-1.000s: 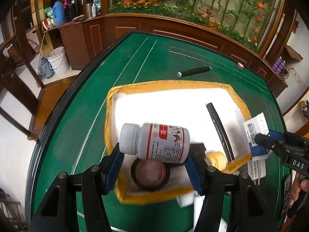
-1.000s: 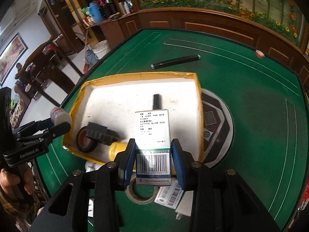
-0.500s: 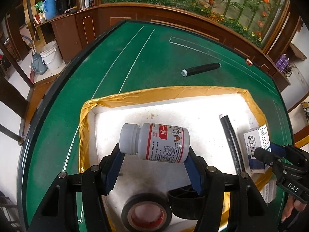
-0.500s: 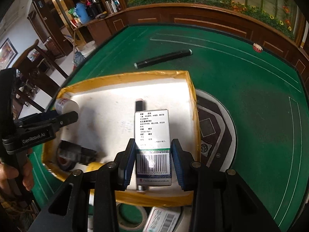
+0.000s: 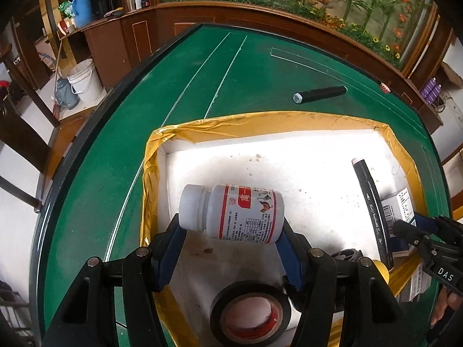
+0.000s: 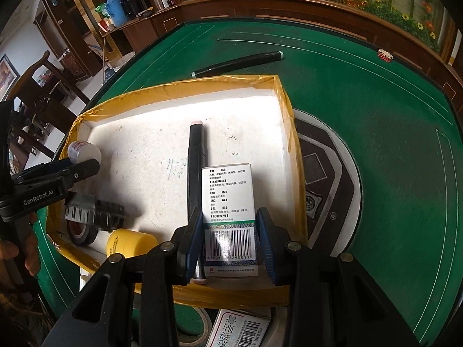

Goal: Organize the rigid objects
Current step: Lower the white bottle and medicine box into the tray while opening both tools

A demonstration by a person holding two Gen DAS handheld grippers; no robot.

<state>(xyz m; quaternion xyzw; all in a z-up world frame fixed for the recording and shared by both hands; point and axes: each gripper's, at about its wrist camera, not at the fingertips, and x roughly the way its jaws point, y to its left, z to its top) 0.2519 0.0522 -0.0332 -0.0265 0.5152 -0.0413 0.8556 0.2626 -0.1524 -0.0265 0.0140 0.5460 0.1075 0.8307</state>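
Note:
My left gripper (image 5: 231,243) is shut on a white pill bottle (image 5: 231,214) with a red-striped label, held sideways over the near left part of a white foam tray with yellow-taped rim (image 5: 260,121). My right gripper (image 6: 230,243) stands around a white medicine box (image 6: 230,202) with a barcode, low over the tray's near right part (image 6: 285,121); a slight gap shows at the right pad. A black marker (image 6: 196,156) lies in the tray just left of the box. The right gripper also shows in the left wrist view (image 5: 405,228), the left gripper in the right wrist view (image 6: 84,164).
In the tray lie a black tape roll (image 5: 250,315), a yellow cap (image 6: 130,244) and a black clip-like part (image 6: 95,211). A second black marker (image 5: 319,94) lies on the green table beyond the tray. Another box (image 6: 240,329) and a tape roll lie just before the tray.
Both grippers have moved forward over the tray and lowered. The bottle is now over the tray's left part; the box has come down beside the black marker.

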